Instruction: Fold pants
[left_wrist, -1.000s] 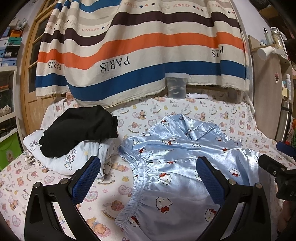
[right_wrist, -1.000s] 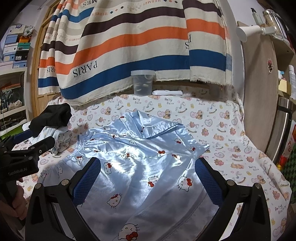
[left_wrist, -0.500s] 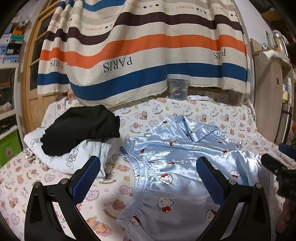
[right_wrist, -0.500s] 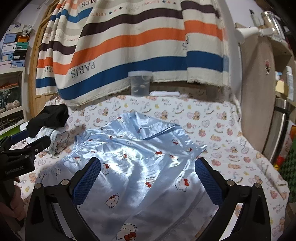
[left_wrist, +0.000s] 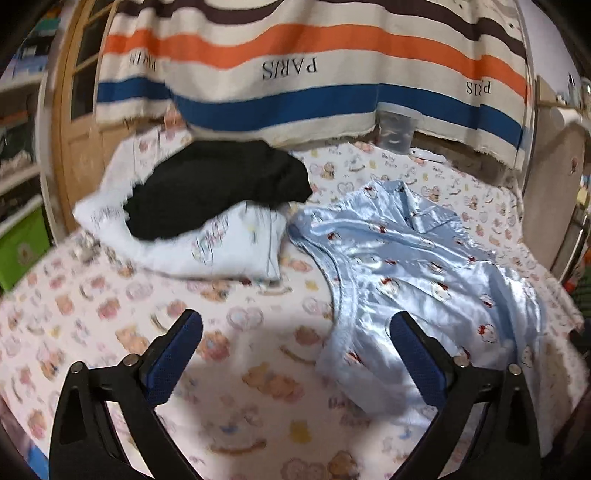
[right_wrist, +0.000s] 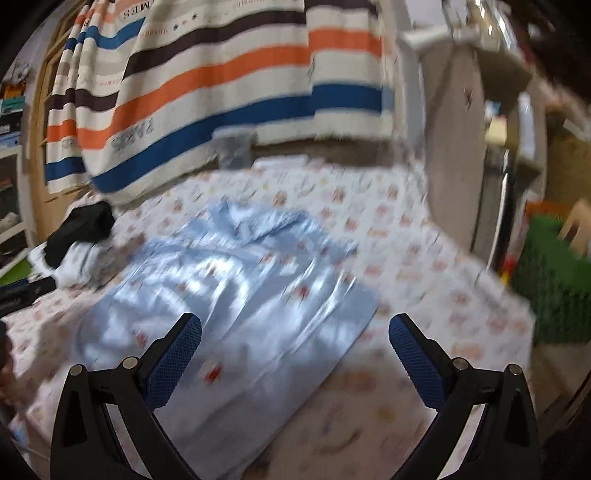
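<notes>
The pale-blue satin pants (left_wrist: 424, 280) look light, limp and slippery, so pinching the gathered waistband (left_wrist: 341, 295), centre-right of the left view, seems best. The left gripper (left_wrist: 295, 354) stands released; the right gripper (right_wrist: 294, 356) is closing, wide, nothing between its pads.

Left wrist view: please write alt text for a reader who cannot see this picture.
Shiny light blue pants with a small cartoon print lie spread on a bed sheet printed with bears and hearts. The left gripper hangs open above the sheet beside the pants, holding nothing. Behind lie a black garment on a white pillow and a striped cloth.
</notes>
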